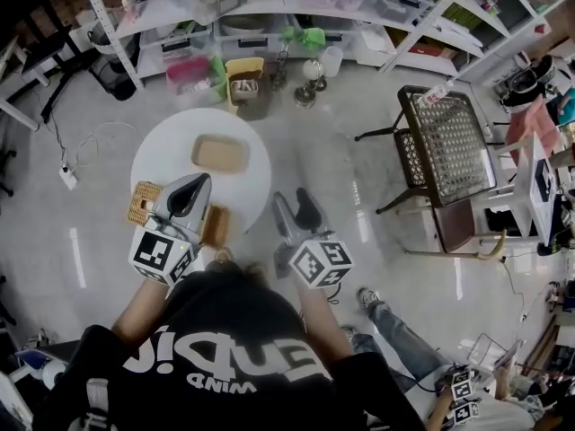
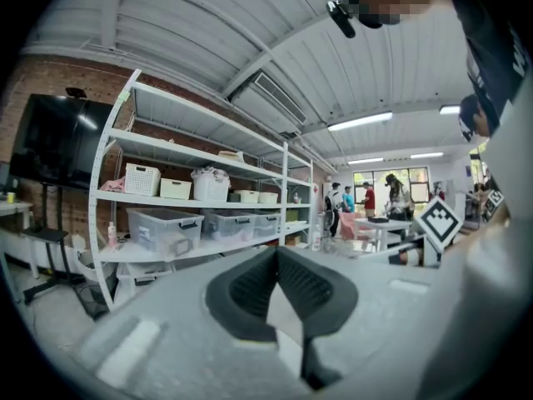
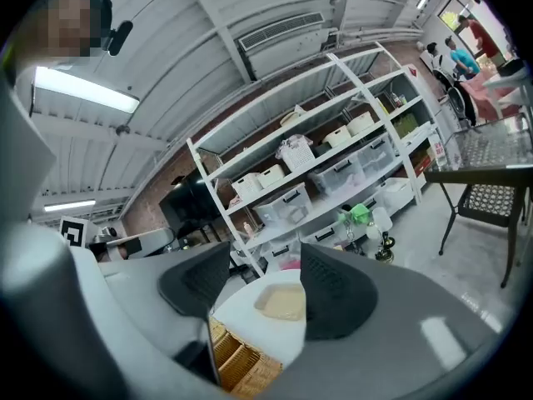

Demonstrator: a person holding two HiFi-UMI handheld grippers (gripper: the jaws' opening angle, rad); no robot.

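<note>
Head view, surface: a round white surface (image 1: 162, 146) stands on a pale floor, with a shallow tan tray (image 1: 220, 153) near its middle.
Head view, basket: a wicker basket (image 1: 142, 201) sits at the near-left edge of the surface, partly covered by the left gripper (image 1: 199, 185), which hangs over it. I cannot tell whether they touch.
Head view, right gripper: the right gripper (image 1: 294, 209) is off the near-right edge of the surface, above the floor and apart from the basket.
Left gripper view, fingers: the left gripper (image 2: 276, 255) has its fingers together at the tips with nothing between them. It faces white shelving (image 2: 208, 198) loaded with bins.
Right gripper view, fingers: the right gripper (image 3: 265, 257) has its fingers spread apart and empty. The surface (image 3: 250, 327), the tray (image 3: 281, 304) and the basket (image 3: 237, 361) show through the gap.
Handling, basket: it looks light and fairly stiff, and the rough weave should grip well. Its inner dividers look thin, so the outer rim wall seems the best hold, pinched gently so the weave does not bend.
</note>
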